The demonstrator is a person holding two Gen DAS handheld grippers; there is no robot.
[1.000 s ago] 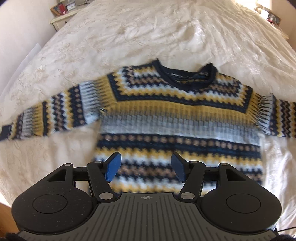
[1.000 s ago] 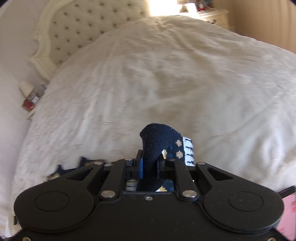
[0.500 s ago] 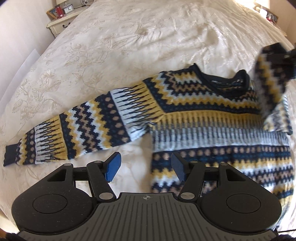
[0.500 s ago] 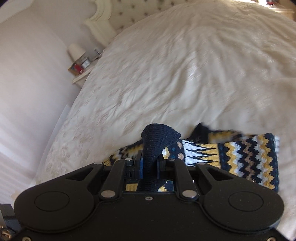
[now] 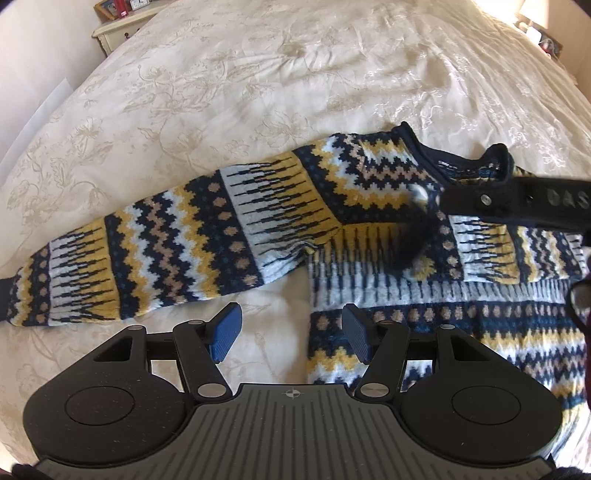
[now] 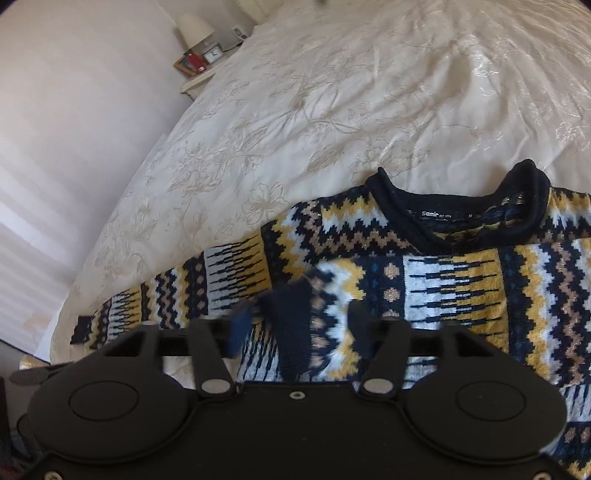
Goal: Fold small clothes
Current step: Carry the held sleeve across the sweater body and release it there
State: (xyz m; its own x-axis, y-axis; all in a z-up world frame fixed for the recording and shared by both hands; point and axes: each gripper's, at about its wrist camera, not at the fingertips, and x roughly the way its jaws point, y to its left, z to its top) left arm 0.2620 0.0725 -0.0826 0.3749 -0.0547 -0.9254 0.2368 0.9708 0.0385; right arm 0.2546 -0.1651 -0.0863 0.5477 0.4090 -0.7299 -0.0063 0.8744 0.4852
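A navy, yellow and white patterned sweater (image 5: 369, 177) lies flat on the bed, neck away from me. Its left sleeve (image 5: 155, 251) stretches out to the left. Its right sleeve (image 6: 461, 291) is folded across the chest, with the navy cuff (image 6: 291, 332) dropping between the right gripper's fingers. My right gripper (image 6: 295, 325) is blurred and has opened over the chest; it also shows in the left wrist view (image 5: 517, 203). My left gripper (image 5: 290, 334) is open and empty, hovering above the sweater's left side edge below the armpit.
The cream embroidered bedspread (image 5: 258, 74) covers the whole bed. A nightstand (image 6: 199, 70) with a lamp, clock and frame stands at the far left by the wall. A second nightstand (image 5: 539, 33) is at the far right.
My right gripper carried the right sleeve across onto the chest and opened, letting go of the cuff. My left gripper shifted left towards the outstretched left sleeve.
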